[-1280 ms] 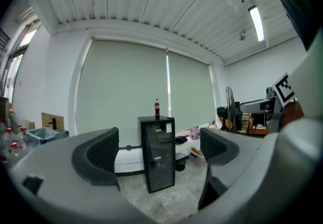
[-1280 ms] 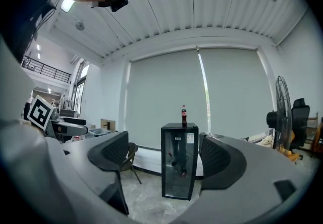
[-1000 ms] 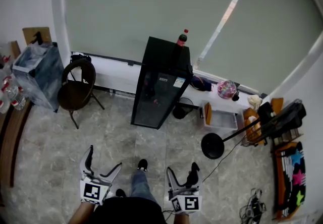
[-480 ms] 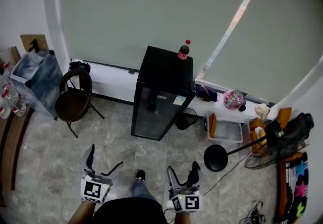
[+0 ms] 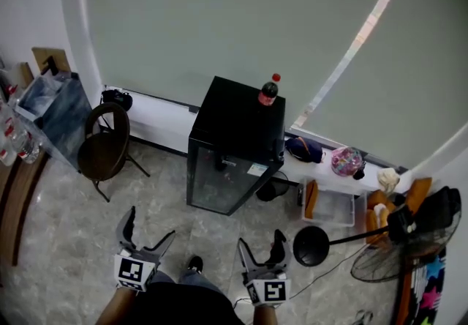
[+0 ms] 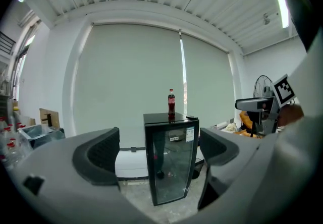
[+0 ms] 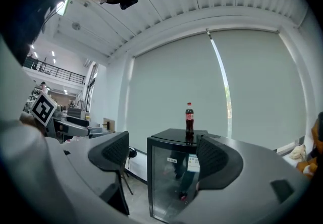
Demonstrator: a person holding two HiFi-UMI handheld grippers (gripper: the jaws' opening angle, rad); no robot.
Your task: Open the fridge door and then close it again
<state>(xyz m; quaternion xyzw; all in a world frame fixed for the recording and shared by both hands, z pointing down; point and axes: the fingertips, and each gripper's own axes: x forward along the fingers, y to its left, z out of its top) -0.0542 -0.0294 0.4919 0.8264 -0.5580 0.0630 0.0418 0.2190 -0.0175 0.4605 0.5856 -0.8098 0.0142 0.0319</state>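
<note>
A small black fridge (image 5: pixel 232 146) with a glass door (image 5: pixel 217 181) stands against the blind-covered window, its door closed. A cola bottle (image 5: pixel 268 90) stands upright on its top. The fridge (image 6: pixel 170 156) fills the gap between the jaws in the left gripper view, and the fridge (image 7: pixel 174 177) also shows in the right gripper view. My left gripper (image 5: pixel 145 230) and right gripper (image 5: pixel 260 248) are both open and empty, held low in front of the person, well short of the fridge.
A dark chair (image 5: pixel 104 148) and a grey bin (image 5: pixel 53 113) stand to the left. Right of the fridge are a low white ledge (image 5: pixel 322 166) with a bag and a clear box (image 5: pixel 332 205), and a floor fan (image 5: pixel 398 247) with its round base (image 5: pixel 313 245). Pale tiles (image 5: pixel 66 236) cover the floor.
The view has moved closer to the fridge, which now sits lower and nearer in the head view. Both grippers stay open and keep their place in front of the person.
</note>
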